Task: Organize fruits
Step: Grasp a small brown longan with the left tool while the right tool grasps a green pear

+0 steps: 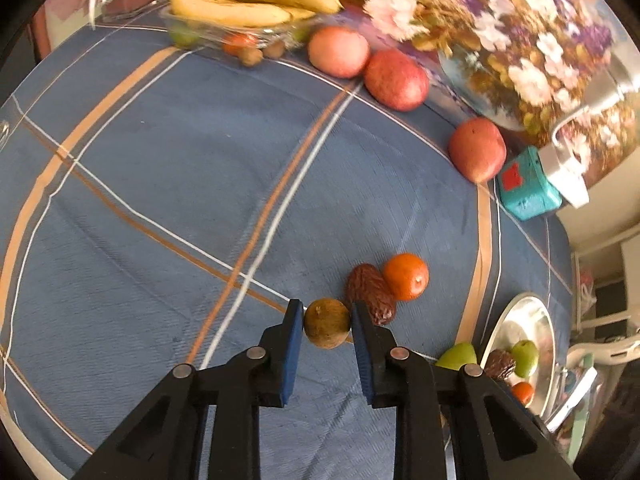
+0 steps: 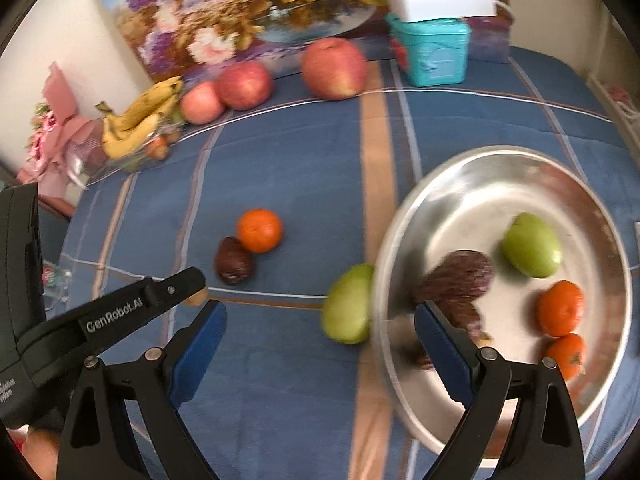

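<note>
- Blue pads of your left gripper [image 1: 327, 322] are clamped on a small brown round fruit [image 1: 327, 323], one pad touching each side, held just above the blue plaid tablecloth [image 1: 160, 184].
- Taking the steel plate [image 2: 472, 184] as your landmark: that brown fruit sits well out to the plate's left, and from the right wrist camera only a sliver of it shows behind the left gripper's black finger.
- Just beyond the held fruit, a wrinkled dark date [image 1: 370, 293] and a small orange [image 1: 406, 276] lie touching each other on the cloth.
- Your right gripper [image 2: 320, 336] hangs spread wide with nothing between its pads, one finger over the plate's near rim.
- A green fruit [image 2: 348, 304] rests on the cloth right against the plate's left rim.
- On the plate: another green fruit [image 2: 531, 245], a blurred dark date [image 2: 460, 276], and two small oranges [image 2: 560, 308] side by side.
- Far behind the plate, three red apples [image 2: 334, 68] and a banana bunch [image 2: 140, 120] line up before the flower painting [image 2: 224, 12].
</note>
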### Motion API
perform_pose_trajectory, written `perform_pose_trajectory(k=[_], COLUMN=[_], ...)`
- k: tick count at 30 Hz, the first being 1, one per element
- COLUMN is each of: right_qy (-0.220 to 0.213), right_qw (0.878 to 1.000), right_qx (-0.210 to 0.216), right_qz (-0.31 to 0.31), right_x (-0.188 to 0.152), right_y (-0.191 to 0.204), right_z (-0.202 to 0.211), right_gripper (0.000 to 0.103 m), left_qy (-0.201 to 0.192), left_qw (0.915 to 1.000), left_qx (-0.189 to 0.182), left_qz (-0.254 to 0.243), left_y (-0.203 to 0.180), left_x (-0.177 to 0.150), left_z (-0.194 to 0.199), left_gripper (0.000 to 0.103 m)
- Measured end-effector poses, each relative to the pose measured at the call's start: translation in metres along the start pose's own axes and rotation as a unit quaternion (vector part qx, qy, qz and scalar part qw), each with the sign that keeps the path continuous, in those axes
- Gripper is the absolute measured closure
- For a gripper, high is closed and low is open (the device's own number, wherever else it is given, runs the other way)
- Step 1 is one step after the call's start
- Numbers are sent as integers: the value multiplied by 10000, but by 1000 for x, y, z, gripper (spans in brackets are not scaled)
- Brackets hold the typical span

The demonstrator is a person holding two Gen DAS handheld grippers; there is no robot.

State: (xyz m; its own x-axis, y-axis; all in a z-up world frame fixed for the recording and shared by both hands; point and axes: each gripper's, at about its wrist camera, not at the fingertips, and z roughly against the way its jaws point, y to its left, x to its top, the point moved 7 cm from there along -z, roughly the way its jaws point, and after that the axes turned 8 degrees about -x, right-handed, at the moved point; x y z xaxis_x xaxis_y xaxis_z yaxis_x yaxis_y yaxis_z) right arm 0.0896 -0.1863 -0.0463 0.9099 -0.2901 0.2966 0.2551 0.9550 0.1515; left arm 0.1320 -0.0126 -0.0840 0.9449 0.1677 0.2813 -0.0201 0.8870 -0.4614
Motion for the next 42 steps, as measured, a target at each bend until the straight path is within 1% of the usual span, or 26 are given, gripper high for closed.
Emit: perform_pose_trajectory(k=[3, 6, 10, 14, 18, 19, 21, 22, 23, 24, 26, 29, 31, 32, 34, 36, 37, 38, 39, 42], right_qy=[63, 111, 167, 79, -8, -18, 90, 129, 95, -14, -235, -264, -321, -364, -413, -413, -415, -416, -398, -324], right_qw=[9998, 9994, 9991, 9993, 9990, 9986, 9938, 9906, 9893, 9903, 9932, 9958, 9976, 9977, 9974, 9972, 9970, 9969, 9969, 9970], right_qx=[200, 283, 303, 157, 188, 306, 1010, 1296, 1402, 1319, 1014, 784, 422, 319, 260, 188, 155, 113, 56, -21], right_qz=[47, 147, 240, 325, 402, 423, 454, 413, 388, 437, 513, 388, 445, 479, 537, 599, 636, 664, 682, 701], right_x=[-1, -3, -6, -3, -1, -1, -4, -4, -3, 0, 4, 7, 8, 7, 9, 10, 10, 10, 9, 8], right_y=[10, 19, 25, 26, 31, 35, 50, 55, 58, 59, 55, 44, 39, 36, 37, 38, 38, 38, 38, 39], right_z=[-4, -9, -13, -15, -16, -15, -12, -9, -6, -4, -1, -5, -10, -11, -14, -17, -19, -20, -22, -30], right_gripper=[8, 8, 8, 8, 8, 8, 8, 8, 8, 8, 8, 8, 8, 8, 8, 12, 20, 32, 35, 37], left_qy=[-49, -57, -71, -112, -236, -270, -318, -341, -358, -360, -343, -282, -268, -263, -237, -194, -166, -150, -123, -62], left_qw=[9999, 9998, 9997, 9994, 9987, 9985, 9981, 9980, 9978, 9978, 9978, 9981, 9980, 9981, 9981, 9982, 9982, 9982, 9982, 9982], left_qx=[-67, -131, -195, -236, -255, -255, -236, -224, -214, -208, -213, -226, -211, -192, -165, -143, -132, -128, -119, -89], left_qz=[76, 100, 150, 220, 362, 403, 467, 491, 511, 525, 522, 505, 524, 529, 535, 544, 553, 562, 568, 584], left_y=[3, 2, 4, 8, 16, 18, 22, 24, 25, 25, 24, 21, 21, 22, 23, 24, 25, 25, 26, 27], left_x=[2, 4, 4, 7, 11, 12, 14, 15, 15, 16, 16, 15, 15, 15, 15, 15, 15, 14, 13, 12], left_z=[3, 3, 7, 11, 19, 22, 27, 29, 30, 31, 31, 29, 28, 27, 25, 22, 20, 18, 17, 12], left_gripper=[77, 77, 77, 77, 77, 77, 77, 77, 77, 77, 77, 77, 77, 77, 77, 77, 77, 77, 77, 77])
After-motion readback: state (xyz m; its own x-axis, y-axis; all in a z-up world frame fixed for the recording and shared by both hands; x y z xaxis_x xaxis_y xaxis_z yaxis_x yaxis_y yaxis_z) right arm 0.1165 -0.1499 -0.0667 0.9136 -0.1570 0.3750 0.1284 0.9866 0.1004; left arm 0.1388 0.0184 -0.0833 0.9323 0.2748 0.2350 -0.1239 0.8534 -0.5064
